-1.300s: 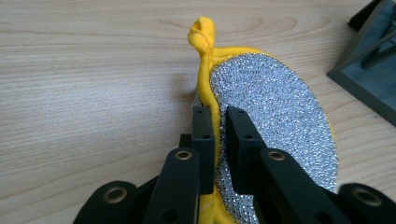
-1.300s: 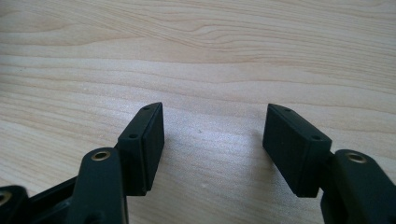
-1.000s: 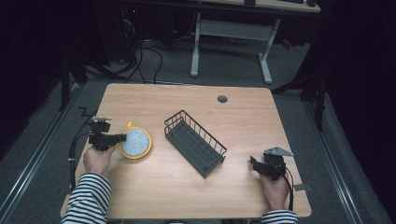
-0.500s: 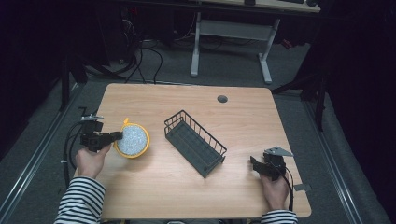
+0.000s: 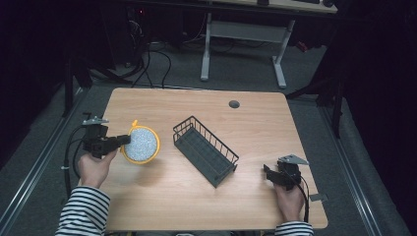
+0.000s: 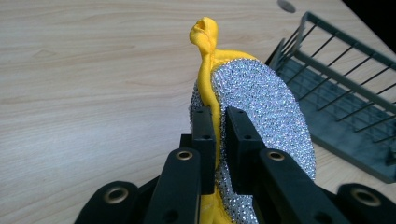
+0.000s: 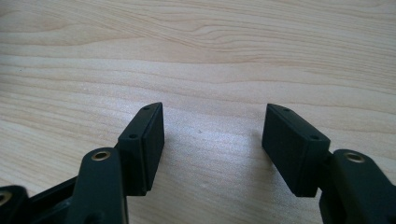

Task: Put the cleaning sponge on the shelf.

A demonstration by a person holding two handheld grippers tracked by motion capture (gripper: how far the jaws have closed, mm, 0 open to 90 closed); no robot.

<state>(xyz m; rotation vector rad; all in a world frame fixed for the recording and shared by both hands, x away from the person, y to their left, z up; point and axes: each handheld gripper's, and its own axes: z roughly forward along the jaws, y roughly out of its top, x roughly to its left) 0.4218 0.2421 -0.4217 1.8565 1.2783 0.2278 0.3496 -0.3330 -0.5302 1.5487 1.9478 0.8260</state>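
A round scrubbing pad (image 5: 141,144) with a silver glittery face and a yellow rim hangs above the left part of the wooden table. My left gripper (image 5: 123,141) is shut on its yellow edge. In the left gripper view the two black jaws pinch the yellow seam of the pad (image 6: 261,107), and a knotted yellow loop (image 6: 204,32) sticks up past them. A dark wire basket (image 5: 205,150) lies at the table's middle, empty. My right gripper (image 5: 268,173) rests near the front right corner, open, with bare wood between its fingertips (image 7: 149,135).
The table (image 5: 196,206) has a round cable hole (image 5: 234,104) at the back. Beyond it stand a white desk frame (image 5: 243,44) and cables on a dark floor. The basket (image 6: 345,88) lies just right of the held pad.
My left hand has lifted the pad off the table and drawn it slightly left. The right hand has stayed still.
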